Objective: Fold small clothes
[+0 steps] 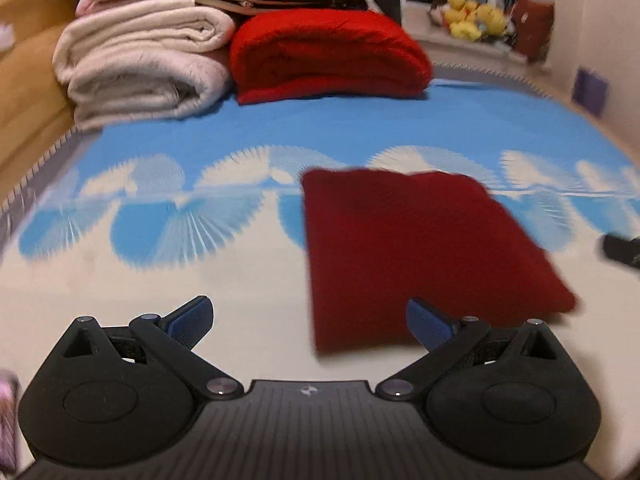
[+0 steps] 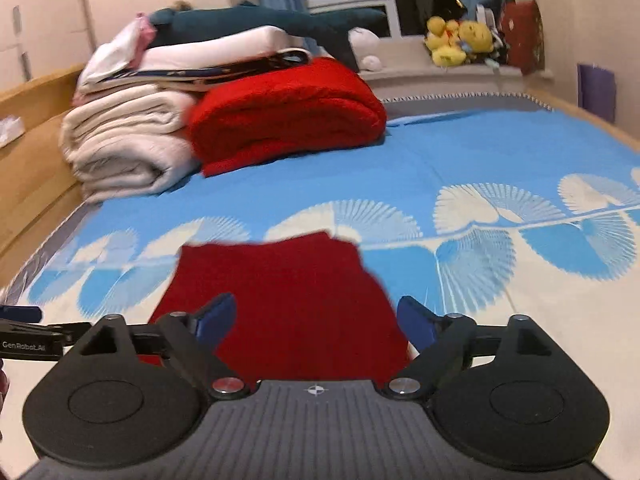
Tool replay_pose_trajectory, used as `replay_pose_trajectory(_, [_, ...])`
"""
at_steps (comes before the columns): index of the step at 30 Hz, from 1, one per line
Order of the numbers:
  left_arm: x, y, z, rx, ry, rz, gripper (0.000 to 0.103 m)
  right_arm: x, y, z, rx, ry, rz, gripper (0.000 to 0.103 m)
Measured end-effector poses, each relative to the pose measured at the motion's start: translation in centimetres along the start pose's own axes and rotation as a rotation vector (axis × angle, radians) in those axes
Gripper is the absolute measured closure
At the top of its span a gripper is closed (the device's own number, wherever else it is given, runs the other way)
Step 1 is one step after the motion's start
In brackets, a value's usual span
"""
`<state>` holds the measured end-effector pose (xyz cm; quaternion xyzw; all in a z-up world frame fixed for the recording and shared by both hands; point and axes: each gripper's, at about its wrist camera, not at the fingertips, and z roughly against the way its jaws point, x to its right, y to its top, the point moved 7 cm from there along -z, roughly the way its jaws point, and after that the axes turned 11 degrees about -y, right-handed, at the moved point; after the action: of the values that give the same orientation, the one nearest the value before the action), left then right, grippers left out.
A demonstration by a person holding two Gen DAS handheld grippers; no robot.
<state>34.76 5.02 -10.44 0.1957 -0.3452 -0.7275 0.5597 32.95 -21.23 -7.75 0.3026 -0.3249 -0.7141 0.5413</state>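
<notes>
A small dark red garment [image 1: 416, 248] lies folded flat on the blue and white bedspread [image 1: 168, 216]. My left gripper [image 1: 308, 322] is open and empty above the spread, with its right finger over the garment's near left corner. In the right wrist view the same garment [image 2: 288, 304] lies straight ahead between the fingers of my right gripper [image 2: 316, 322], which is open and empty just above its near edge. The left gripper's tip [image 2: 24, 332] shows at the far left of that view. The right gripper's tip [image 1: 620, 250] shows at the right edge of the left wrist view.
A folded bright red blanket [image 1: 324, 56] and a stack of cream blankets [image 1: 140, 68] with folded linen on top lie at the back of the bed. A wooden bed frame [image 1: 28, 92] runs along the left. Yellow plush toys [image 2: 456, 42] sit on the windowsill.
</notes>
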Motion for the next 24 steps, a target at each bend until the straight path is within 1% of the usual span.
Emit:
replay_pose_trajectory(2, [0.8,-2.4,1.9,0.021,0.001,0.031,0.000,-1.1,-2.5,3.2,0.025,-0.029,0.020,0.011])
replay_pose_trajectory(4, [1.6,-4.3,3.2,0.056,-0.008,0.043,0.000,-1.4,-4.8,5.4,0.037,-0.070,0.012,0.009])
replay_pose_trajectory(6, [2.1,-6.0,3.2,0.062,-0.005,0.035,0.000,-1.2,-7.2,7.1,0.057,-0.114,-0.014,0.007])
replay_pose_trajectory(7, [2.3,-6.9,2.8,0.056,-0.017,0.029,0.000,-1.2,-8.6,7.3,0.059,-0.139,-0.013,0.007])
replay_pose_trajectory(8, [2.2,-7.7,2.3,0.051,-0.025,0.025,0.000,-1.1,-10.0,7.1,0.049,-0.161,0.005,0.007])
replay_pose_trajectory(10, [2.1,-9.1,1.2,0.016,-0.017,0.013,0.000,-1.4,-11.9,6.3,-0.022,-0.165,0.062,0.009])
replay_pose_trajectory(11, [2.0,-9.6,0.4,-0.017,-0.017,0.012,0.000,-1.4,-12.1,6.0,-0.039,-0.160,0.066,0.009])
replay_pose_trajectory(13, [1.5,-9.9,-0.3,-0.042,-0.038,0.034,0.000,-1.1,-11.9,5.7,-0.028,-0.171,0.062,0.009])
replay_pose_trajectory(14, [1.5,-9.8,-0.4,-0.040,-0.055,0.046,0.000,-1.0,-11.8,5.4,-0.023,-0.182,0.070,0.009])
replay_pose_trajectory(15, [1.5,-9.5,-0.5,-0.034,-0.057,0.046,0.000,-0.9,-11.8,5.1,-0.024,-0.197,0.079,0.009])
replay_pose_trajectory(17, [1.3,-9.0,-0.5,-0.017,-0.044,0.032,0.000,-0.8,-12.0,4.6,-0.038,-0.212,0.077,0.009])
replay_pose_trajectory(21, [1.3,-8.6,-1.2,-0.020,-0.032,0.014,0.000,-1.3,-12.6,3.5,-0.082,-0.207,0.062,0.009])
replay_pose_trajectory(24, [1.4,-8.6,-1.5,-0.026,-0.029,0.002,0.000,-1.8,-12.7,3.3,-0.076,-0.202,0.096,0.009])
